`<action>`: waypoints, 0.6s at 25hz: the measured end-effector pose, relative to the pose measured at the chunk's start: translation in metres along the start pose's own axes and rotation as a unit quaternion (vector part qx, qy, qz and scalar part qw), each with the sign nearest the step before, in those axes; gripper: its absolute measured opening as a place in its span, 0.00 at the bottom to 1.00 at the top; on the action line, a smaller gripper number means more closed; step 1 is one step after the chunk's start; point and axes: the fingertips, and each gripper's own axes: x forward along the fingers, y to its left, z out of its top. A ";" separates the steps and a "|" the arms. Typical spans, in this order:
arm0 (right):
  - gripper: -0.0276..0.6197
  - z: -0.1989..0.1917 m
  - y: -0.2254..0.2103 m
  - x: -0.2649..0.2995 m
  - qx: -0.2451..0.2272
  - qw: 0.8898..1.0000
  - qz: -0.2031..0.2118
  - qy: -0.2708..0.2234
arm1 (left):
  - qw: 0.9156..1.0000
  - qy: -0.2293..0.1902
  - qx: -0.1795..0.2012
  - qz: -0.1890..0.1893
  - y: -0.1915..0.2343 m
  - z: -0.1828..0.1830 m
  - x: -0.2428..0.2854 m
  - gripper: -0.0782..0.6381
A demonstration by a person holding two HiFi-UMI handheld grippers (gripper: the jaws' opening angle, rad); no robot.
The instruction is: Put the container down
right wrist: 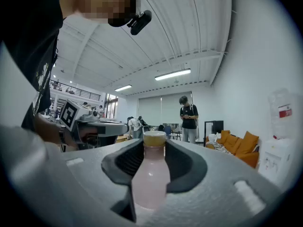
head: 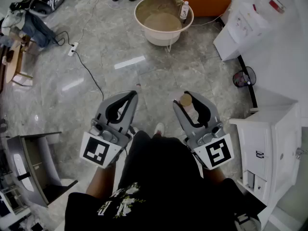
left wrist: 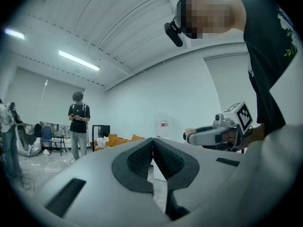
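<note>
The container is a pink bottle (head: 187, 105) with a tan cap, held upright in the air above the grey marble floor. My right gripper (head: 188, 96) is shut on it. In the right gripper view the bottle (right wrist: 150, 176) fills the gap between the dark pads (right wrist: 124, 161), and its cap pokes out past my right gripper (right wrist: 154, 149). My left gripper (head: 132, 96) hangs level beside it on the left, shut with nothing in it. Its pads (left wrist: 137, 157) meet at the tip of the left gripper (left wrist: 152, 142) in its own view, where the right gripper (left wrist: 218, 130) shows to the right.
A round beige tub (head: 188, 20) stands on the floor ahead, with a small bottle (head: 184, 9) at its rim. White cabinets (head: 269, 143) line the right, with a small fan (head: 244, 77). A cable and power strip (head: 73, 48) lie to the left. A person (right wrist: 189, 119) stands far off.
</note>
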 end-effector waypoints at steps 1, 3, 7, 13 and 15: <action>0.25 0.000 0.001 0.002 0.000 1.000 0.002 -0.001 | 1.000 -0.003 0.001 0.002 0.002 0.001 -0.001 0.13; 0.25 0.001 0.003 0.006 0.001 1.000 0.006 -0.004 | 1.000 -0.005 0.004 0.005 0.006 0.003 -0.002 0.13; 0.25 0.004 0.001 0.008 0.009 1.000 0.013 -0.014 | 1.000 0.005 0.010 0.013 0.008 -0.002 -0.002 0.13; 0.25 0.006 -0.002 0.008 0.018 0.999 0.023 -0.025 | 1.000 0.014 0.015 0.022 0.003 -0.004 -0.003 0.13; 0.25 0.004 -0.004 0.009 0.021 0.999 0.028 -0.025 | 0.999 0.019 0.010 0.029 0.003 -0.008 -0.005 0.13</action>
